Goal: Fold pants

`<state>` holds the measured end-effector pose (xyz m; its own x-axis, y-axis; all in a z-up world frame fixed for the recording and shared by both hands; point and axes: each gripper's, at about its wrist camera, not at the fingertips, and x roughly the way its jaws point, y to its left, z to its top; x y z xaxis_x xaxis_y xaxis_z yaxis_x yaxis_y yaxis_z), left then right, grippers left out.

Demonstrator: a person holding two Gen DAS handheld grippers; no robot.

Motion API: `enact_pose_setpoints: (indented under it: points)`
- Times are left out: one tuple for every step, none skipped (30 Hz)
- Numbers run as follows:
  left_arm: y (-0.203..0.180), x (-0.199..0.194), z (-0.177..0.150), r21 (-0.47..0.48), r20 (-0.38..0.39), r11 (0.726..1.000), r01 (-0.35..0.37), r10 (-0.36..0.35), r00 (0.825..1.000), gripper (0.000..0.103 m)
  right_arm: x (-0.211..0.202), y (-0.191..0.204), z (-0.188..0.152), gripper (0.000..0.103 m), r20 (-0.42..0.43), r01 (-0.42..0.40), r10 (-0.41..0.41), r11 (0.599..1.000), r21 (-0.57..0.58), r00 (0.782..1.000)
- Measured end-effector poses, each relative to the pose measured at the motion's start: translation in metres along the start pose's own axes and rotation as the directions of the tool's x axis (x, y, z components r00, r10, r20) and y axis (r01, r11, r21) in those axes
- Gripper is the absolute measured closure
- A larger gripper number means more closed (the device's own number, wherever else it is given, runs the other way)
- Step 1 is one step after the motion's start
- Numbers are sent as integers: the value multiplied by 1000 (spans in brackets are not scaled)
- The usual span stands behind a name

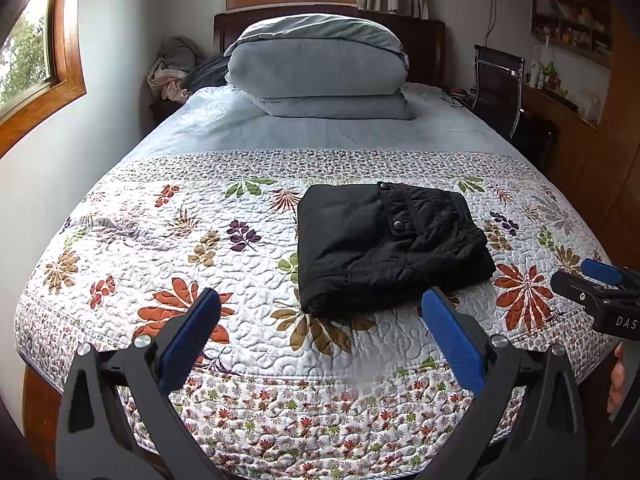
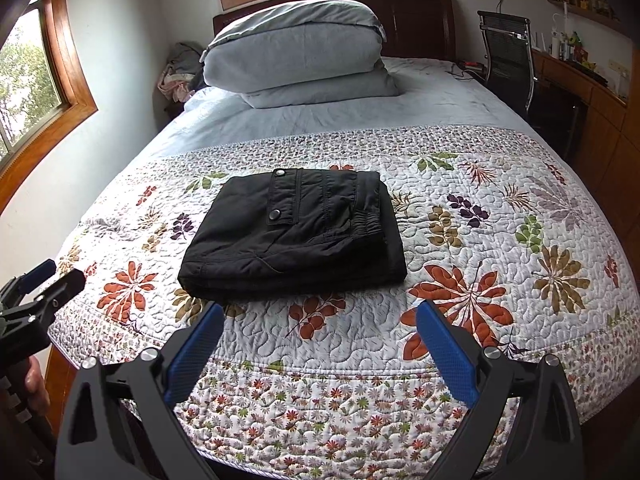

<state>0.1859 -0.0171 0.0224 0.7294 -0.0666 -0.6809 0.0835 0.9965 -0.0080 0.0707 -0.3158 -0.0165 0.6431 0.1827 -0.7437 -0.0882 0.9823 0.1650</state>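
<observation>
Left wrist view: folded pants just beyond spread-wide left tool — apart.

The right hand-held gripper is cut off by the right edge of the left wrist view, so its jaw spacing cannot be read there. In the right wrist view, the left hand-held gripper is likewise cropped at the left edge. The shelf items at upper right are too small to identify. The clothes heap beside the headboard is partly hidden behind the folded bedding.
</observation>
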Motion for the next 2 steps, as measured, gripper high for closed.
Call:
enact_pose_setpoints:
  points:
    - [1,0,0,-2,-1,1000,5,-5,1000,3,0,1,1,5,0,1,-1,1000,-3,1000]
    - [0,0,-1,-3,-1,1000,8,-8,1000,3,-1,1,1,5,1,2,-2,1000,-4,1000]
